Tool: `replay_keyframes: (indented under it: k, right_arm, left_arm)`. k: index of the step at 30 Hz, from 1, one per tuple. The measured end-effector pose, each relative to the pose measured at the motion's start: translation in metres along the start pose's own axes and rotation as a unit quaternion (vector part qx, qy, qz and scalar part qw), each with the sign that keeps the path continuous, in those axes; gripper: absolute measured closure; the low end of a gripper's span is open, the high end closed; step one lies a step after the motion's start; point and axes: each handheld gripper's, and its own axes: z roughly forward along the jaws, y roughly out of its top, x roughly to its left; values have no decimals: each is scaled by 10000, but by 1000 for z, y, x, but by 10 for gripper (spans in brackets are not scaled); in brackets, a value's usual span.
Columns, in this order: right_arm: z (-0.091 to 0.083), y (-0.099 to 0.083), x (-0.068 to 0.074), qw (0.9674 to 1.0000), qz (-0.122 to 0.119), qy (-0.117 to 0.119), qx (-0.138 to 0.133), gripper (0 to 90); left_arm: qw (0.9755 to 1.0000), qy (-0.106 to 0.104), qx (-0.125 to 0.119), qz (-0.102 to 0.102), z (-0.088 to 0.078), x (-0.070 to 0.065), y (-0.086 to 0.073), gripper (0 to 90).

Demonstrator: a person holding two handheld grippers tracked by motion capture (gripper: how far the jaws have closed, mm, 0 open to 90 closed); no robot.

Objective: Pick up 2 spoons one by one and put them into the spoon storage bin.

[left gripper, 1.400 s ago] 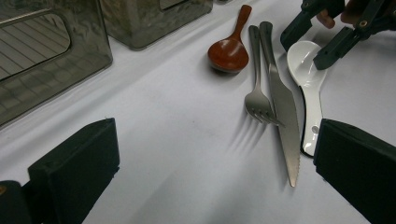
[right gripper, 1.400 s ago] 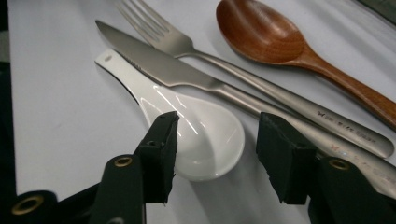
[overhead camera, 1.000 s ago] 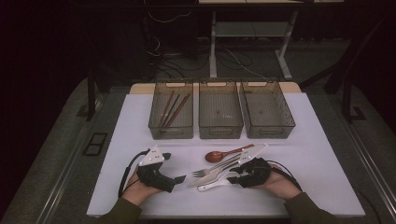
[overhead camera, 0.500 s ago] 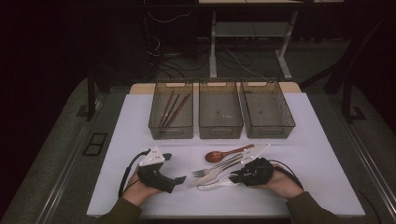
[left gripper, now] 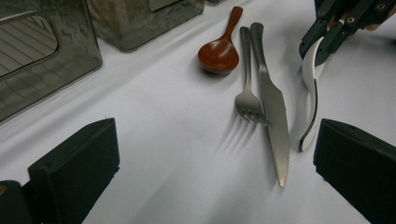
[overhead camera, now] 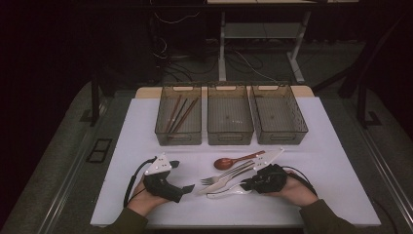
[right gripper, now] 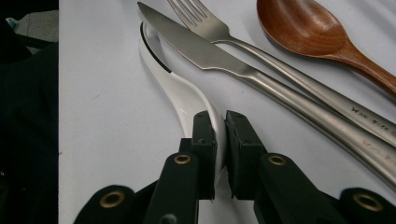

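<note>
Jaws of the right gripper point(right gripper: 219, 140) have just closed on the white spoon's point(right gripper: 180, 88) handle, low and centre in the high view beside the knife point(overhead camera: 225, 179), so lifting seems next, while the left gripper point(overhead camera: 187, 188) rests spread apart.

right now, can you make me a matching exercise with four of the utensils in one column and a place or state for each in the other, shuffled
Things:
1. white ceramic spoon
2. brown wooden spoon
3. steel table knife
4. brown wooden chopsticks

Places or states:
A. inside the left-hand clear bin
B. clamped at its handle by the right gripper
C. flat on the table, blade beside the fork
D. lying loose, nearest the bins

Pairs: 1-B, 2-D, 3-C, 4-A
</note>
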Motion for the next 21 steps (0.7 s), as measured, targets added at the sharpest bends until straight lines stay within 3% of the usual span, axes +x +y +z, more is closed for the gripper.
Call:
replay_keyframes:
  k: [11,17,21]
  right_arm:
    - [-15,3,-4,9993,64,-2,-365,817]
    - [-26,6,-7,9978,147,-223,-601,817]
    - [-33,9,-10,9958,248,-513,-720,817]
  left_arm:
    - [10000,12,-48,1,-2,-2,0,0]
    - [10000,6,-45,8,-1,-1,0,0]
    - [10000,-1,-14,42,-1,-2,1,0]
